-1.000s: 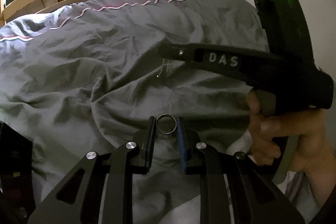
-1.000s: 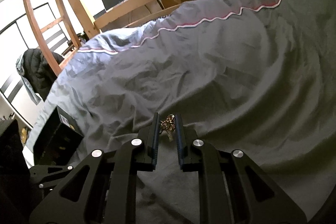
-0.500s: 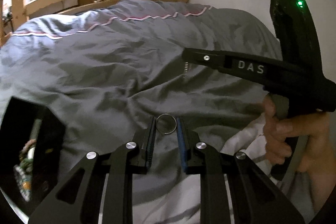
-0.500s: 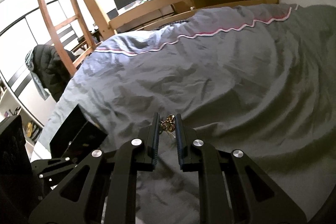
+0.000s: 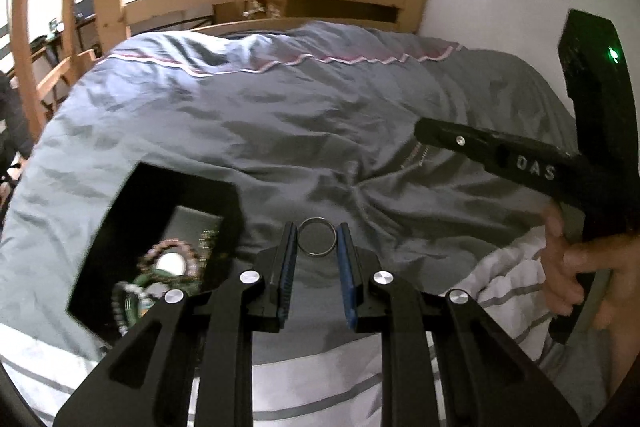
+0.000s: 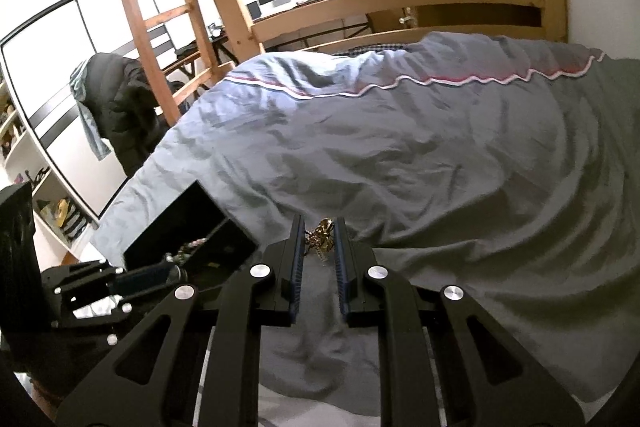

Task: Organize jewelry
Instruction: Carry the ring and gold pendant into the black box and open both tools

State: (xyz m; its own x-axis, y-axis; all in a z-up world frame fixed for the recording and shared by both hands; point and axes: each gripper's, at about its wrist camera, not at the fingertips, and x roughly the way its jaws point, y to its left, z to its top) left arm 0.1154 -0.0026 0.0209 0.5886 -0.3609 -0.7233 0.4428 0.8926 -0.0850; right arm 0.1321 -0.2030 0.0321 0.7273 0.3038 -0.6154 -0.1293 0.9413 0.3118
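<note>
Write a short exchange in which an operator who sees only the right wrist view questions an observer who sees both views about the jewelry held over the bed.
Operator: My right gripper pinches a gold piece. What is in the left gripper?
Observer: It is shut on a plain metal ring, gripped at its two sides.
Operator: I can barely see into the black box. What is inside?
Observer: Several bead bracelets lie piled in it, one of them greenish.
</note>
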